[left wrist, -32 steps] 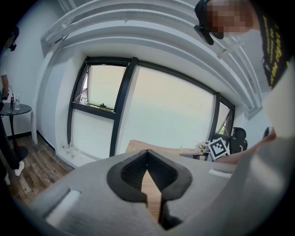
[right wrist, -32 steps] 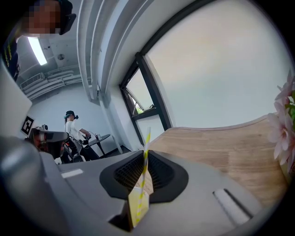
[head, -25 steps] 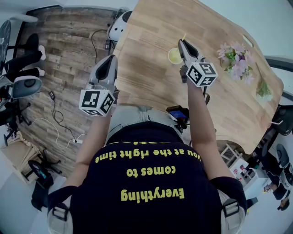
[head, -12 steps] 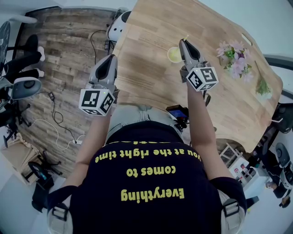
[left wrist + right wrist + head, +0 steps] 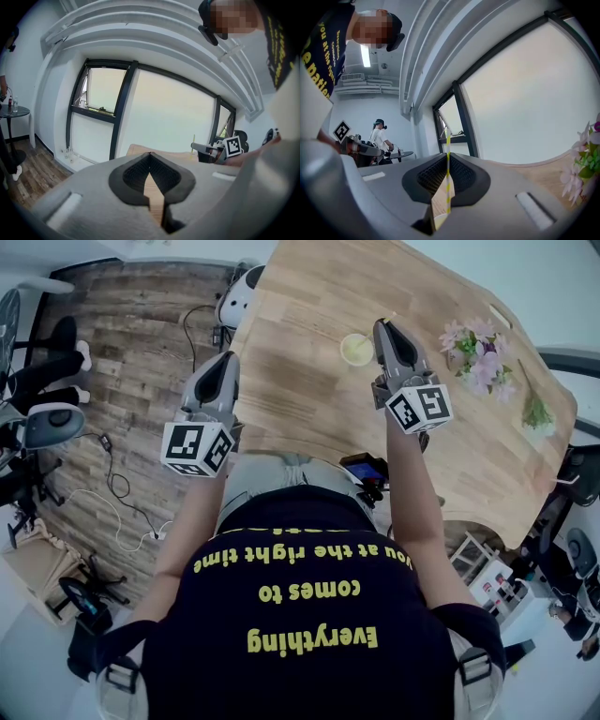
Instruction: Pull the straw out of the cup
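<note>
**A:** Where is the straw?

**B:** The yellow-and-white striped straw (image 5: 447, 173) stands upright between the pads of the right tool (image 5: 447, 161), which is clenched on it. Its top pokes up above the jaws.

**A:** And the cup?

**B:** The cup (image 5: 356, 350) sits on the wooden bench (image 5: 309, 296), just left of the right tool's tip in the head view. I cannot tell whether the straw's lower end is clear of the cup.

**A:** The other tool?

**B:** The left tool (image 5: 150, 157) is clenched on nothing, by the bench's near-left edge, well apart from the cup. Pink flowers (image 5: 476, 351) are on the bench to the right.
</note>
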`<state>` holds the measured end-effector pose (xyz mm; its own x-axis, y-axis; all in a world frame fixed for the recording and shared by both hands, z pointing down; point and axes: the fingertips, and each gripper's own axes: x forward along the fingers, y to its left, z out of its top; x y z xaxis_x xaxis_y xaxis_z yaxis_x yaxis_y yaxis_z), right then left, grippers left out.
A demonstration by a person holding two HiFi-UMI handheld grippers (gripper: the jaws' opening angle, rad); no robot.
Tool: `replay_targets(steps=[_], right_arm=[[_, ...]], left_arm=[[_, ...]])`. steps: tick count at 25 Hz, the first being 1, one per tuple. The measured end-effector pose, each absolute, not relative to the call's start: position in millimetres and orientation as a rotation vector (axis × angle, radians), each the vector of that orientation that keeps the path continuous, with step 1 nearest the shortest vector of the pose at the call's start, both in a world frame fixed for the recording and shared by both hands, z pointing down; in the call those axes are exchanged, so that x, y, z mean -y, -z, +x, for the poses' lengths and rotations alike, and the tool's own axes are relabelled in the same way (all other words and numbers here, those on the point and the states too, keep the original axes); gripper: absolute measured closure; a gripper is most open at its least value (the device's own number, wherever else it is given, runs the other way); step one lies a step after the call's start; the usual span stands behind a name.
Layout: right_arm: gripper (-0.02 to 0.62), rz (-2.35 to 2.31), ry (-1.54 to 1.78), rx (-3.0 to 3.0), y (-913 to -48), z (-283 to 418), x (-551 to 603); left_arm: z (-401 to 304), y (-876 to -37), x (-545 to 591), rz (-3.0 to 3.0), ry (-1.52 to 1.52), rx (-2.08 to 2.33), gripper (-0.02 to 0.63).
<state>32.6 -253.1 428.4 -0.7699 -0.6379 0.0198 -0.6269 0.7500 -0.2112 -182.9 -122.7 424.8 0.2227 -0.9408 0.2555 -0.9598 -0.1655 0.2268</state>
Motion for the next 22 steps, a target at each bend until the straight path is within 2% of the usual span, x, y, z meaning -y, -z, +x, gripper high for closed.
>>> replay_targets(steps=[22], right_arm=[[0.572,-1.069,0.153,-2.788,-352,57,232]], left_arm=[[-163,-407,120,2.259,-0.061,1.715,0.604]])
